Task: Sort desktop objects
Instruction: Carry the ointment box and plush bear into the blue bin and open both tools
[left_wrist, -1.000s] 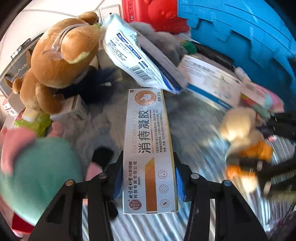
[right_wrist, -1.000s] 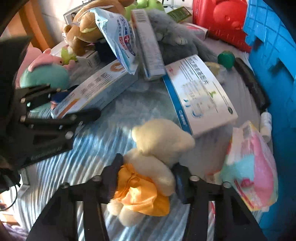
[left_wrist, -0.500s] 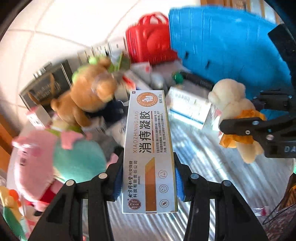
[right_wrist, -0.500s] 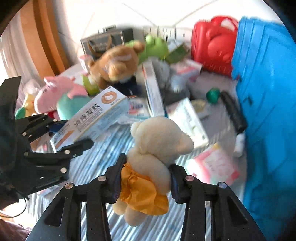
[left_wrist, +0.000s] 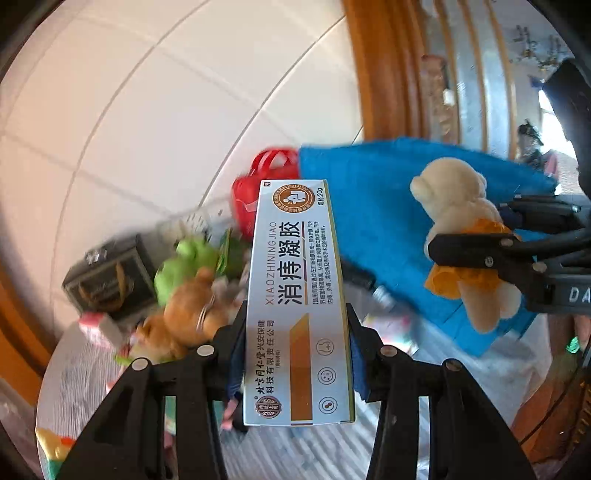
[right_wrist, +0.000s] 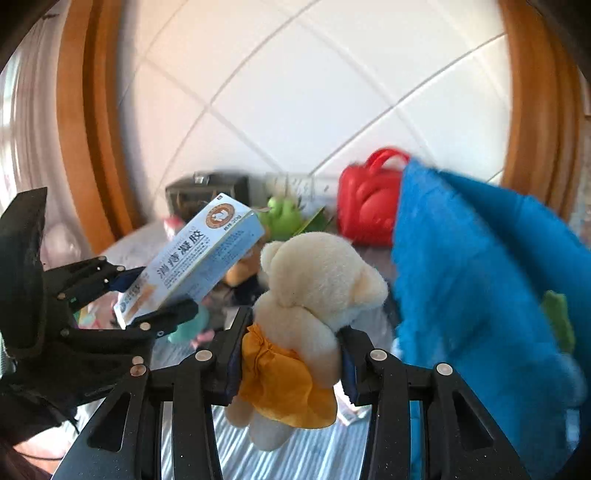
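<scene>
- A long ointment box (left_wrist: 299, 302) is clamped in the left gripper (left_wrist: 297, 354), held in the air above the tabletop
- A cream teddy bear (right_wrist: 306, 317) is clamped at its orange skirt in the right gripper (right_wrist: 291, 365), beside a blue bin (right_wrist: 480, 295)

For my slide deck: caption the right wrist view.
Right gripper grips a cream teddy bear aloft; left gripper holds a medicine box beside it.

Ointment box (left_wrist: 298, 302) reads "XIAOZHINING JIAO", "消痔凝胶", "20g"; right claw (left_wrist: 469, 240) body shows "DA".
</scene>
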